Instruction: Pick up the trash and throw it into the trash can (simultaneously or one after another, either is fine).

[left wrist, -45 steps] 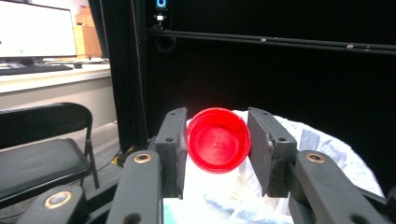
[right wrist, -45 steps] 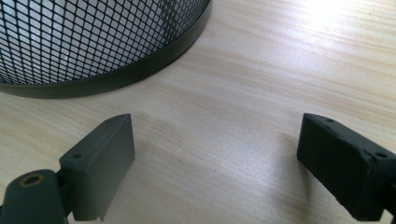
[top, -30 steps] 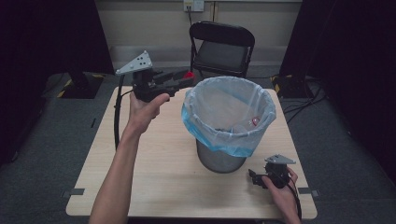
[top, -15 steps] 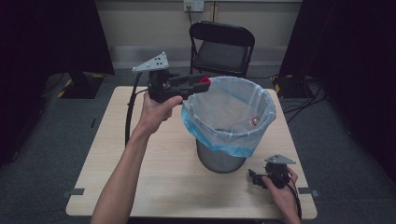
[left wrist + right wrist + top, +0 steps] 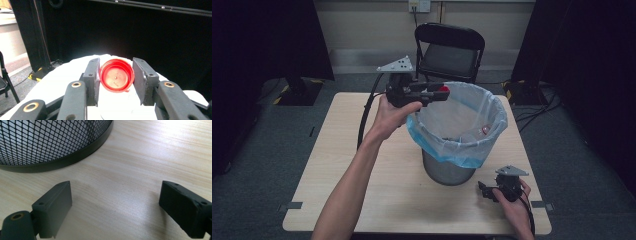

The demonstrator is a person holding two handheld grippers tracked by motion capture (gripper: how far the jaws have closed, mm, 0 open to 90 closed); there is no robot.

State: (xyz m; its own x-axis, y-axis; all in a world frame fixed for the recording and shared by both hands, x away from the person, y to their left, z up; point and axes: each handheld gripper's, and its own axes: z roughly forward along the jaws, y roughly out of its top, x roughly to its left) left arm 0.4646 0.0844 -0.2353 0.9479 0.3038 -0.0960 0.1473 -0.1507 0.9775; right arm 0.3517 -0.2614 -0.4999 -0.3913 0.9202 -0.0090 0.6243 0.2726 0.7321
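Nearest the person, the right hand-held gripper (image 5: 486, 190) rests on the bench (image 5: 337, 165) beside the foot of the bin (image 5: 448, 170). Its jaws stand wide apart with nothing but bare wood between them, and the bin's black mesh wall (image 5: 50, 142) rises just ahead of it.

Farther out, the left hand-held gripper (image 5: 443, 92) is held level in the air at the bin's far left rim. Its jaws are clamped on a red cap (image 5: 117, 78), gripped by its edge on both sides, with the cap's hollow side facing back toward that gripper's camera. In the high view the cap (image 5: 444, 89) sits at the jaw tips, right over the rim of the blue liner (image 5: 462, 152), and the bin's open mouth lies just beyond and below it, along the line in which the jaws point. Small items already lie at the bottom of the liner, though what they are I cannot tell.

The left hand is the one that matters here: judging from this, the cap needs only a short carry farther over the opening before the jaws can part and let it drop in.

Beyond the bench stands a folding chair (image 5: 452, 50).
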